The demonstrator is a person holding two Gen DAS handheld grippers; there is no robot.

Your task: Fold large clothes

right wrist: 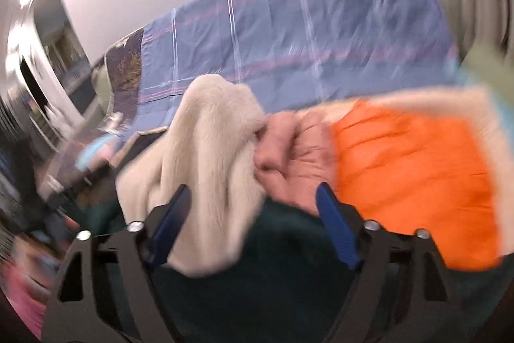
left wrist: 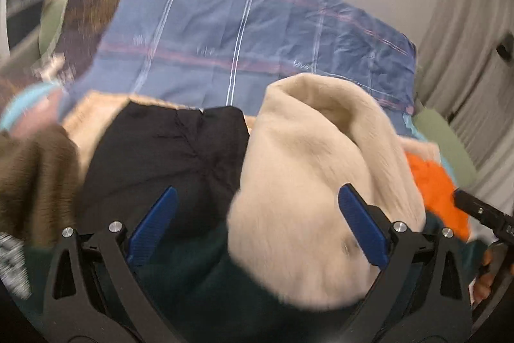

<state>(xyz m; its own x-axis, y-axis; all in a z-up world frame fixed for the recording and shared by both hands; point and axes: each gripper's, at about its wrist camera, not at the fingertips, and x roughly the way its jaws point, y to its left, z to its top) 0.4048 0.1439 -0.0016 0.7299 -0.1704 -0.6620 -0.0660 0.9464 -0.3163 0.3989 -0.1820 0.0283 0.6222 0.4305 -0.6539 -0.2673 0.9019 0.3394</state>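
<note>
Both views are blurred. A cream fleece garment [left wrist: 321, 163] lies bunched on a heap of clothes on the bed, over a dark green garment [left wrist: 192, 278] and beside a black one [left wrist: 167, 150]. My left gripper [left wrist: 258, 221] hovers over the heap, open, its blue pads wide apart with the fleece bulging between them. In the right wrist view the cream fleece [right wrist: 208, 150] lies by the left pad of my right gripper [right wrist: 253, 221], which is open and grips nothing. A crumpled pinkish piece [right wrist: 289, 153] and an orange cloth [right wrist: 411, 169] lie beyond it on the dark green garment [right wrist: 276, 266].
A blue plaid bedsheet [left wrist: 241, 34] covers the bed behind the heap, up to a pale wall. A brown fuzzy garment [left wrist: 32, 182] sits at the left and the orange cloth [left wrist: 433, 185] at the right. Pleated curtains [left wrist: 465, 53] hang on the right.
</note>
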